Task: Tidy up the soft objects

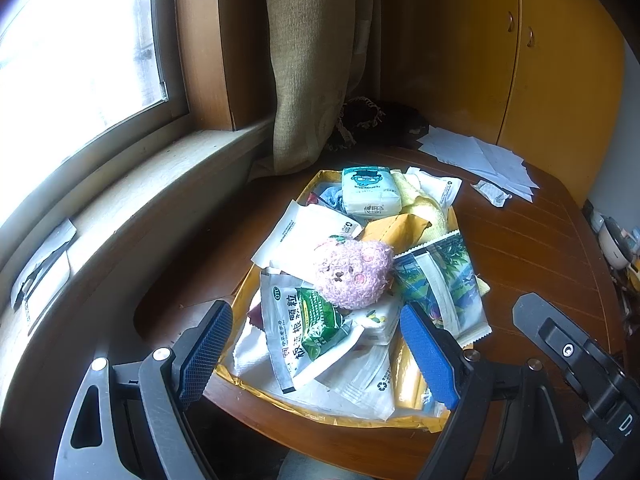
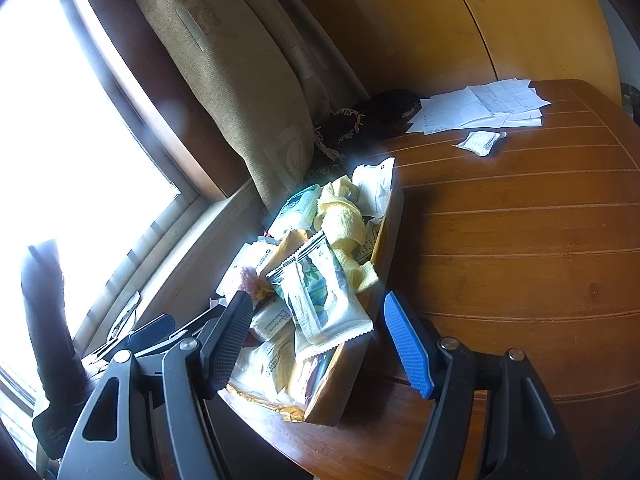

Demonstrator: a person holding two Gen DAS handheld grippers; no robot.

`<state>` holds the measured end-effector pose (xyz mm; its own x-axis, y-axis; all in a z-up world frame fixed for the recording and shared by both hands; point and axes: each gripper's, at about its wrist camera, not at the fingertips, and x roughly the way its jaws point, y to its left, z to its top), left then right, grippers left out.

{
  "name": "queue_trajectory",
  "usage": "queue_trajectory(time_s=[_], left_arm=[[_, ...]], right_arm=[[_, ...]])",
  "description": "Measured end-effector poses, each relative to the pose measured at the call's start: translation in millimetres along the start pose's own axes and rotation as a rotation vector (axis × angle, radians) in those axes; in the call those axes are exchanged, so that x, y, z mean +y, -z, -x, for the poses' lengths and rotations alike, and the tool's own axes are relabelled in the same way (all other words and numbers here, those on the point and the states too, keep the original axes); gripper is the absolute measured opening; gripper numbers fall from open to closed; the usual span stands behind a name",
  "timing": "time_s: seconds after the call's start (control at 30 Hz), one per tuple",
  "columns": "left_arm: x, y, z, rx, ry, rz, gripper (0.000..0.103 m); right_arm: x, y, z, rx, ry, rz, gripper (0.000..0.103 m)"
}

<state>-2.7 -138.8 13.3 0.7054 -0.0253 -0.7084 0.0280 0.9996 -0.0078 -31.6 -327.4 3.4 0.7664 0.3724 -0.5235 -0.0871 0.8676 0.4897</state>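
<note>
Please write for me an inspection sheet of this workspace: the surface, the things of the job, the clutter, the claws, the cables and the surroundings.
Surface: brown wooden table, grooved, bare on its right part.
Job's things: shallow yellow tray piled with a pink plush toy, green medicine sachet, tissue pack, yellow cloth, leaf-print packet, white sachets.
Clutter: loose white papers and a small sachet at the far edge.
Claws: left claw open, empty; right claw open, empty; both low at the tray's near end.
Cables: nothing seen.
Surroundings: window, curtain, yellow cabinet.
</note>
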Motion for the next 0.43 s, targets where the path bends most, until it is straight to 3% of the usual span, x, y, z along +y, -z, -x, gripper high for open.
queue_trajectory(time_s=[0.43], left_arm=[[10,-2,4,-0.039,-0.015,0.010,0.089]], right_arm=[[12,3,1,-0.021,-0.005,0.046,0.068]])
